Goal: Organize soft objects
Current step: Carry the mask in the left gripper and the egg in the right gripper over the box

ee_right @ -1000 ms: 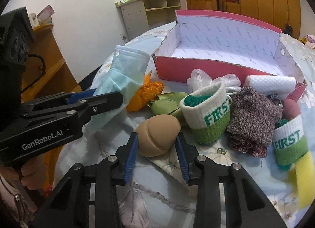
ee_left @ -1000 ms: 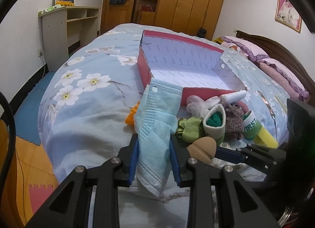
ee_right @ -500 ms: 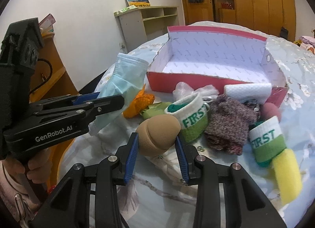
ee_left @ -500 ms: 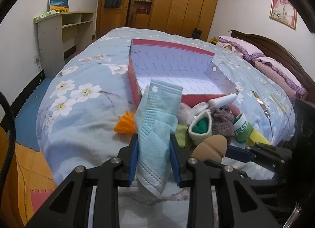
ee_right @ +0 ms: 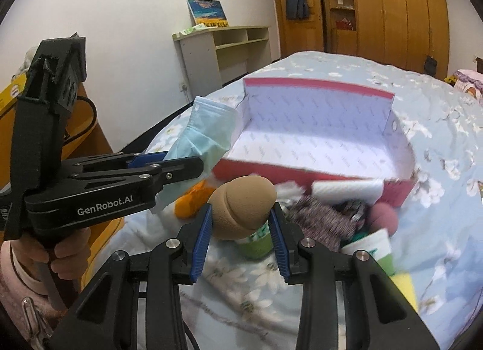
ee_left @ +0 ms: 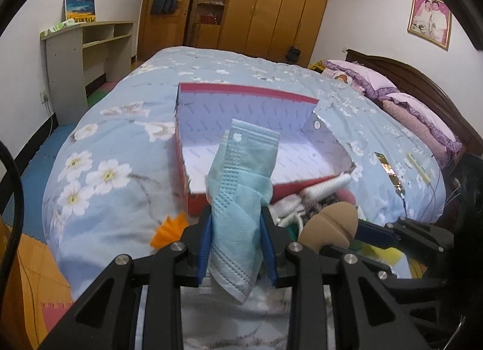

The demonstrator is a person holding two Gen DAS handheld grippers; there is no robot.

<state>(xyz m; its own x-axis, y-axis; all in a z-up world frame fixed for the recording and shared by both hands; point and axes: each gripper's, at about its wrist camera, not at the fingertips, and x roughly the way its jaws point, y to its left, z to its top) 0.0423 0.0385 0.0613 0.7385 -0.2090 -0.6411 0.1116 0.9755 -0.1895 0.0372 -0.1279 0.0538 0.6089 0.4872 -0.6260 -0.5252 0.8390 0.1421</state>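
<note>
My left gripper (ee_left: 236,226) is shut on a folded light-blue face mask (ee_left: 241,187) that stands up between its blue pads, lifted above the bed. In the right wrist view the same left gripper (ee_right: 169,165) shows at the left with the face mask (ee_right: 205,135) sticking out. My right gripper (ee_right: 240,223) is shut on a tan makeup sponge (ee_right: 241,202), also raised; the tan makeup sponge (ee_left: 330,223) shows in the left wrist view too. A red box (ee_right: 317,138) with a white lining lies open on the bed just beyond both grippers.
A pile of soft things lies in front of the box: a knitted sock (ee_right: 323,217), a white roll (ee_right: 347,190), a pink sponge (ee_right: 383,214), green-white cuffs (ee_right: 371,244), an orange piece (ee_left: 169,229). The flowered bedspread (ee_left: 105,175) drops off at the left. Pillows (ee_left: 416,114) lie far right.
Both grippers have risen with their loads, the mask and the tan sponge. The box and the pile now sit lower and farther in both views.
</note>
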